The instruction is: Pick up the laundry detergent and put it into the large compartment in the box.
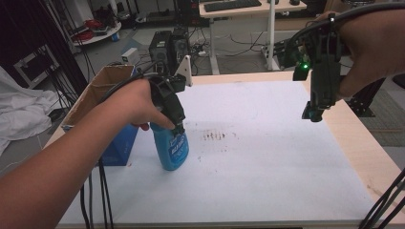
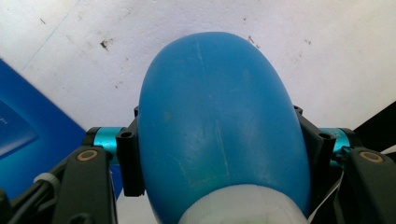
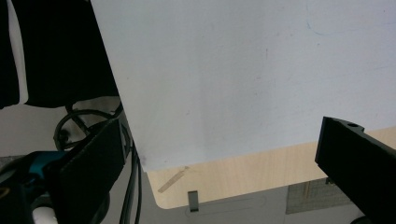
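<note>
High view: my left claw (image 1: 177, 128) grasps the blue bottle (image 1: 171, 148), upright on the counter (image 1: 267, 162).
Right claw (image 1: 313, 114): released, empty.
Advice: I would lift vertically.

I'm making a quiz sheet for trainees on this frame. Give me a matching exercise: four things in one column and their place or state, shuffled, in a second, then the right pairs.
Things:
1. blue bottle
2. left gripper
3. right gripper
4. brown smudge

Places or states:
A. held in the air above the table's right side, jaws apart, holding nothing
B. on the white sheet, near the middle of the table
C. stands on the sheet beside the blue box
D. jaws closed on the bottle from above

Pairs: 1-C, 2-D, 3-A, 4-B
</note>
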`<state>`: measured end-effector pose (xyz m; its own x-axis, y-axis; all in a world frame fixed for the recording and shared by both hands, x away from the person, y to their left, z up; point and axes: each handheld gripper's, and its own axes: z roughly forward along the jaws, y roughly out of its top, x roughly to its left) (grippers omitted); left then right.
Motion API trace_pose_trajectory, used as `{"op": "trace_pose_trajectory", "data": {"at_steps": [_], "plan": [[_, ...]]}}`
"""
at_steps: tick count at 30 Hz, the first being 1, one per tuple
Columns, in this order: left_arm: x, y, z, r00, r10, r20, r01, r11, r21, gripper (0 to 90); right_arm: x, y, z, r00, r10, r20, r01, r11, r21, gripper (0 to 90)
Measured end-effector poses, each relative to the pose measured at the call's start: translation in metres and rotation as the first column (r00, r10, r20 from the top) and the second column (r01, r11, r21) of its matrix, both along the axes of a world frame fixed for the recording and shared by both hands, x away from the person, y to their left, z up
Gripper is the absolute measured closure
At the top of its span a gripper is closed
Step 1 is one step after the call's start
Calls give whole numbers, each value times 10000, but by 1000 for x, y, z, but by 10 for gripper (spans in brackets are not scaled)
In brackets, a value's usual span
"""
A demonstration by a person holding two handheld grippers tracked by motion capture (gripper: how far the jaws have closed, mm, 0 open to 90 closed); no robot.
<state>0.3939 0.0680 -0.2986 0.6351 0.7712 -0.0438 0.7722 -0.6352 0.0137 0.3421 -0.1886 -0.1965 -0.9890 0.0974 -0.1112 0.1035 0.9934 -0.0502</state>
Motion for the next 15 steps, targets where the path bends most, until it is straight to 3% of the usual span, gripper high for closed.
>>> {"op": "trace_pose_trajectory", "data": {"at_steps": [6, 12, 15], "plan": [[-1, -2, 0, 9996, -229, 155, 223, 9992, 335, 364, -1, 0, -1, 10000, 10, -2, -10, 10000, 14, 7], [-1, 0, 2, 9981, -588, 193, 585, 9982, 160, 368, -2, -1, -1, 10000, -65, -21, 65, 10000, 14, 7], [-6, 4, 17, 9963, -772, 363, 768, 9969, 147, 369, -2, -2, 0, 10000, -23, -6, 23, 10000, -12, 7]]}}
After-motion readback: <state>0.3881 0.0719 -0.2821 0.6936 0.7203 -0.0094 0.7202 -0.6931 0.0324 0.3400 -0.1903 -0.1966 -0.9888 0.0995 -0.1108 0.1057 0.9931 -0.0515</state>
